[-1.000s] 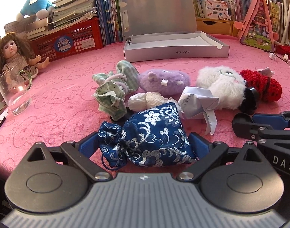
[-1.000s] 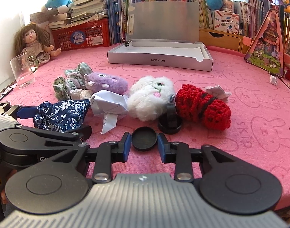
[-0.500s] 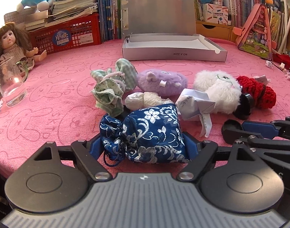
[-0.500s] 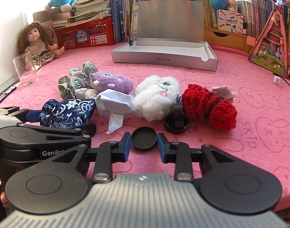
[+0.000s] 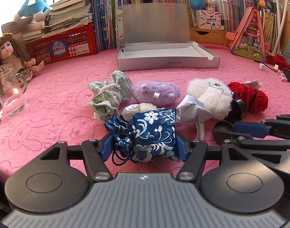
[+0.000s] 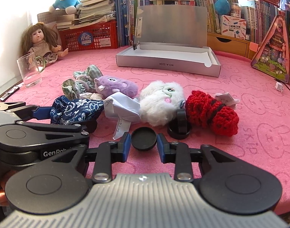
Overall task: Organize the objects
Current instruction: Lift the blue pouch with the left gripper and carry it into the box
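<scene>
Nearest, the left gripper (image 5: 144,148) has its jaws pressed against both sides of the blue floral drawstring pouch (image 5: 150,136), having just been closing on it; the pouch lies on the pink surface (image 5: 59,98), whose cloth is embossed with bunny outlines. Beside it the right gripper (image 6: 144,145) has its jaws clamped on a small black round cap (image 6: 143,138) that sits low on the surface, and the left tool's side, seen from the right wrist, reads "GenRob" before it is cut off. Just beyond lie a folded white paper (image 5: 192,110) with handwritten digits too small to read, a crumpled white wad (image 5: 137,109) touching the pouch, and a black ring-shaped lid (image 6: 180,126) standing against a white furry toy (image 6: 160,102). Next come a green checked fabric pouch (image 5: 108,93), a purple plush (image 5: 156,92) and a red crocheted piece (image 6: 211,112) — the cloth near it shows "SKIP". Farther back an open silver box (image 5: 169,62) has its lid upright, its front wall printed "NO.A-2224" upside down. At the left edge stand a clear glass mug (image 5: 10,95) and a doll (image 5: 9,57); behind them a red crate (image 5: 68,45) with a round blue sticker holds stacked books — shelves of books fill the rear.
</scene>
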A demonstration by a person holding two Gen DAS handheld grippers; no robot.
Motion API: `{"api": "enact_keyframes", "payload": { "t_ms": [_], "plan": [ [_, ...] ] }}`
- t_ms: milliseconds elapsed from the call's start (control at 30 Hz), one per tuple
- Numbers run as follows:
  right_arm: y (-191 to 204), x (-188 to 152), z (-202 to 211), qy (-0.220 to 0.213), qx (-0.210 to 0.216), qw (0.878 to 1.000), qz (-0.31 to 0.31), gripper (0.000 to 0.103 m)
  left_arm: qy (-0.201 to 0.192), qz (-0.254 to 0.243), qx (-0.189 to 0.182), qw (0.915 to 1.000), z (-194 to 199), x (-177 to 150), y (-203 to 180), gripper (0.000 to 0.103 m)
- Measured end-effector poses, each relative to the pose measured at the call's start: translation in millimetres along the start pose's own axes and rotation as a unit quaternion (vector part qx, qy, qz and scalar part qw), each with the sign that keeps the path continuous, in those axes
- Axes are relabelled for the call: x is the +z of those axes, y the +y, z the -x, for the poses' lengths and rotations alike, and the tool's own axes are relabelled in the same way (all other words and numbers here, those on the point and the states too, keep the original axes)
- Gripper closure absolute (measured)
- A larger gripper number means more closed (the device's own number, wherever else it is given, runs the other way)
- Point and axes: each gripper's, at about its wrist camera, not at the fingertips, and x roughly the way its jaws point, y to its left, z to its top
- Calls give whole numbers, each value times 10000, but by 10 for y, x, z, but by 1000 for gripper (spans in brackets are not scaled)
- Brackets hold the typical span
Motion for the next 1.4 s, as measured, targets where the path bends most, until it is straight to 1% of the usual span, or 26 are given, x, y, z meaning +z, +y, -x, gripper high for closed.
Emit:
{"api": "enact_keyframes", "payload": {
  "t_ms": [200, 467, 567, 767, 1033, 1233, 1300, 1400],
  "plan": [
    [-62, 30, 40, -86, -22, 9999, -71, 68, -165, 46, 118, 9998, 68, 54, 62, 34],
    [-172, 149, 100, -284, -74, 9994, -181, 68, -245, 203, 204, 9993, 90, 170, 160, 34],
    [-218, 210, 93, -335, -114, 9991, -242, 68, -262, 233, 262, 9990, 67, 237, 179, 34],
    [-334, 354, 84, -488, -199, 9980, -353, 68, -366, 332, 253, 9985, 28, 400, 236, 34],
    [-521, 561, 12, -574, -307, 9964, -535, 68, -510, 415, 211, 9976, -84, 659, 315, 34],
    [-662, 772, -102, -625, -261, 9954, -677, 68, -584, 415, 145, 9973, -226, 876, 334, 34],
    [-713, 865, -165, -626, -241, 9953, -693, 68, -623, 382, 95, 9973, -289, 962, 330, 34],
    [-811, 1061, -303, -554, -165, 9957, -725, 68, -568, 487, -63, 9972, -443, 1133, 358, 34]
  ]
}}
